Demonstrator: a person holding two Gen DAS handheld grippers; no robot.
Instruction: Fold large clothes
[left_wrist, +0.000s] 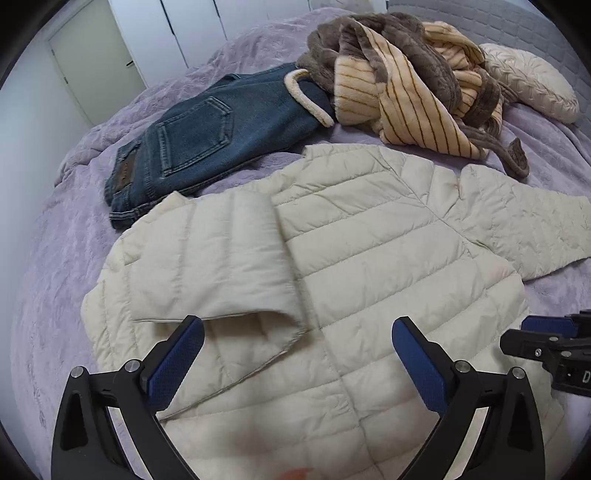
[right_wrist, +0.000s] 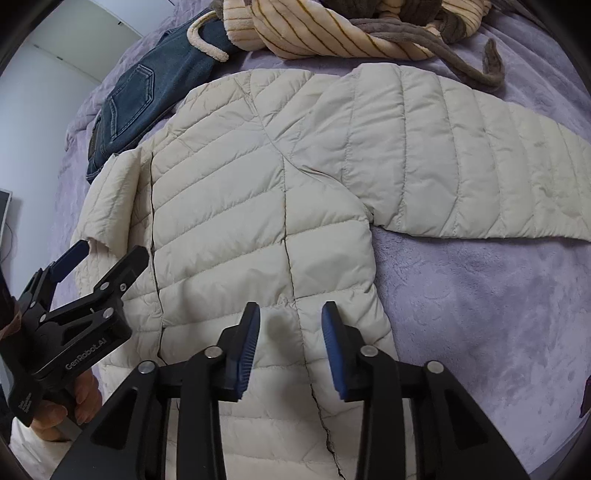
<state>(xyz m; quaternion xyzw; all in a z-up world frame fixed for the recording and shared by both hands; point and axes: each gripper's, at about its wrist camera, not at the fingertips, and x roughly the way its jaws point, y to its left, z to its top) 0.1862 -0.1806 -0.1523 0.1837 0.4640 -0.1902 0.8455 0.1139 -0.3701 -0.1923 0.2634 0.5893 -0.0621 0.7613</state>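
The left tool (left_wrist: 297, 332) hangs wide open over the cream puffer jacket (left_wrist: 369, 258), gripping nothing; one sleeve (left_wrist: 221, 258) lies folded across the body. The right tool (right_wrist: 290, 314), partly open and empty, hovers over the jacket's lower half. The jacket lies on the purple bed (right_wrist: 480, 295), beside jeans (left_wrist: 192, 144) and a striped robe (left_wrist: 406, 81).
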